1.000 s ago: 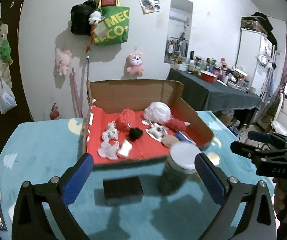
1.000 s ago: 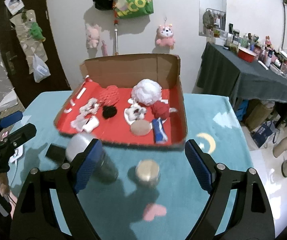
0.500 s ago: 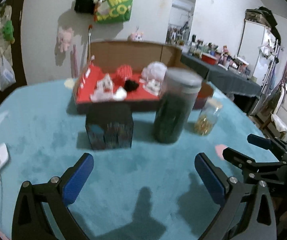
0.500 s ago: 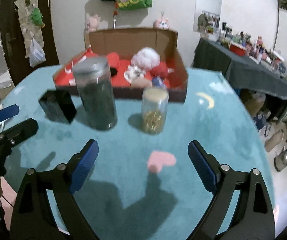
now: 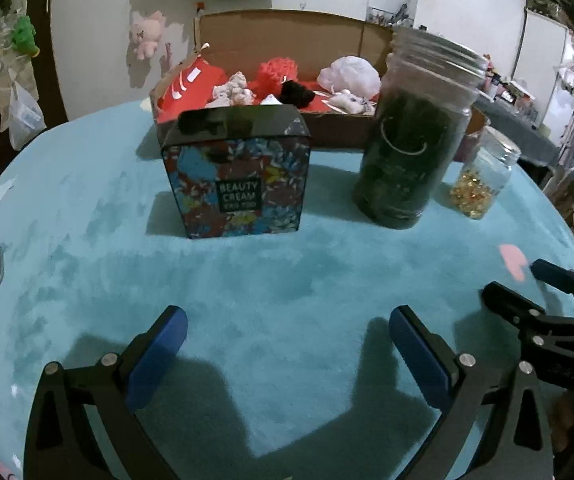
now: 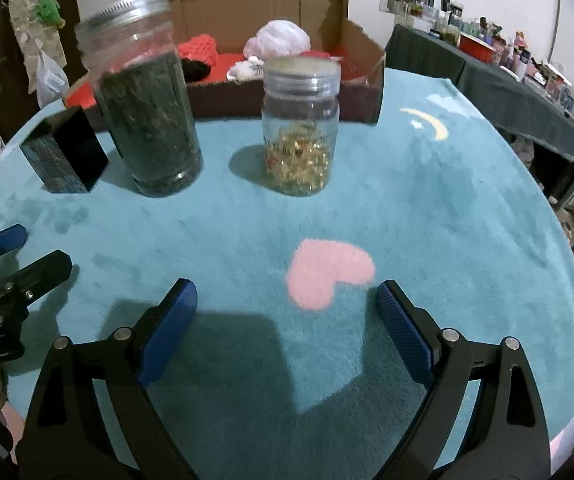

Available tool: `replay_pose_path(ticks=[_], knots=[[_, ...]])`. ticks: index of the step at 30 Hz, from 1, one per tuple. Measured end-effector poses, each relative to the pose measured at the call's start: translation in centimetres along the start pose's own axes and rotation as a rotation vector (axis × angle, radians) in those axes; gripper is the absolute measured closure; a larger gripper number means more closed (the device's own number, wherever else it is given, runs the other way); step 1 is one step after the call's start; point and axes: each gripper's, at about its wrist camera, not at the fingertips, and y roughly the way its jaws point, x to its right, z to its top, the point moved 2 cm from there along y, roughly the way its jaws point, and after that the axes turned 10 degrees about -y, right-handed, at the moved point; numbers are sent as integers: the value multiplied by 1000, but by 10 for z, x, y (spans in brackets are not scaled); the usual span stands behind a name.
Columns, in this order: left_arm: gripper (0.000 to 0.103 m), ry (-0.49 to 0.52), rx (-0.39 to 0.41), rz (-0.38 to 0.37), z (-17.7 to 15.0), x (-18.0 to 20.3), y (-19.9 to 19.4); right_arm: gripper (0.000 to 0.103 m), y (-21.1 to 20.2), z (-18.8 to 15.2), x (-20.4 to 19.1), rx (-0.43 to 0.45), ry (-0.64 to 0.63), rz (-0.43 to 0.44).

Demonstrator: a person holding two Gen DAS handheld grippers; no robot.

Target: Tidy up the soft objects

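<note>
A: Looking past the tall dark jar, the cardboard box sits just behind it, and every soft piece I can see lies inside on the red lining. Whether they were sorted into it or wait to be taken out, I can't tell.

B: Largest first, how would they handle?

A: The white puff, behind the jar and slightly to its left, looks airy and very light; it should squash under a pinch, so I'd grip through its middle, not its fringe. The red knitted ball, further left of the jar, seems springy with an open weave that gives grip. The pale stuffed toy beside it looks limp; take its body, not a limb. The black fluffy tuft is smallest and could slip, so pinch low.

B: And the tools?

A: The left gripper and right gripper both hover over the teal worktop in front of the jar, jaws spread wide, holding nothing.
</note>
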Motion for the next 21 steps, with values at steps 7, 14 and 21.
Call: replay_pose_path(ticks=[7, 14, 21], knots=[[0, 16, -9, 55, -3, 4, 4, 7, 0, -1, 1, 4, 15, -6], [0, 11, -4, 60, -3, 3, 4, 6, 1, 0, 1, 6, 23, -8], [0, 11, -5, 59, -3, 3, 4, 6, 2, 0, 1, 7, 24, -8]])
